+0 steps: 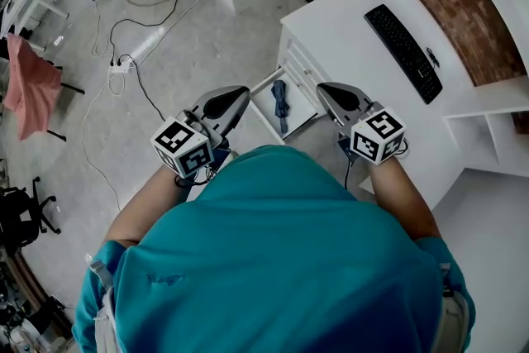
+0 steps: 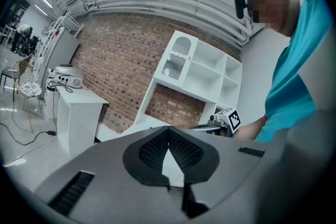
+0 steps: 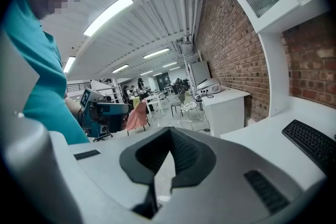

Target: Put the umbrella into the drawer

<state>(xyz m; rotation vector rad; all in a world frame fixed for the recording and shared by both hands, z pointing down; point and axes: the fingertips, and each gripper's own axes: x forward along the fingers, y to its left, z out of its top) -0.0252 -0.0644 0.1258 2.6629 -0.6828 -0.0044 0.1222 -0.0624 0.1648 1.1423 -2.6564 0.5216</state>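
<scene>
Left claw [image 1: 235, 96] and right claw [image 1: 328, 90], both pressed together and empty, flank the folded dark-blue umbrella [image 1: 280, 105] lying lengthwise in the open white drawer [image 1: 301, 106].

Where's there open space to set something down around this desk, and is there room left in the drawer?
The widest bare patch is the desk top between its drawer-side edge and the keyboard. The open drawer is tight: the umbrella lies along its middle, leaving narrow strips each side. Cables clutter the floor at left.
</scene>
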